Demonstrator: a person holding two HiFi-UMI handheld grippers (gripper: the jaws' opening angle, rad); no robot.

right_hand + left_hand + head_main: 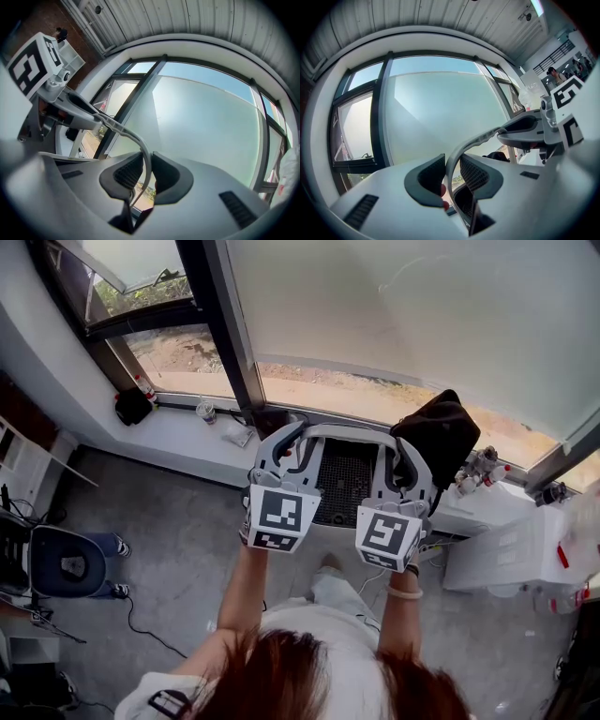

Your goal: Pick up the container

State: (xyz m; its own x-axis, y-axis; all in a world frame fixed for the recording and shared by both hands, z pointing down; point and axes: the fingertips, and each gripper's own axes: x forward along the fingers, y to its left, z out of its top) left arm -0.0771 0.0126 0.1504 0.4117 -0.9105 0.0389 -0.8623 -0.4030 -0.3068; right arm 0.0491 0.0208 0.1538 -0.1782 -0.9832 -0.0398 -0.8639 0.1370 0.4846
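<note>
The white plastic container with a dark mesh floor (343,486) hangs in the air near the big window (422,324). The left hand-held gripper (451,180) pinches its thin rim (487,136) on the left. The right hand-held gripper (145,174) pinches the right side. It is best to lift both sides level and squeeze firmly, so the rim cannot slip.

Window pane (422,315) ahead, blocks forward reach. Black bag (441,432) on sill (178,442) just beside container (342,474), right side. Bottles (478,470) further right. Cup (205,411) on left sill stretch. Floor (178,549) below left open, as far as chair (66,563).
</note>
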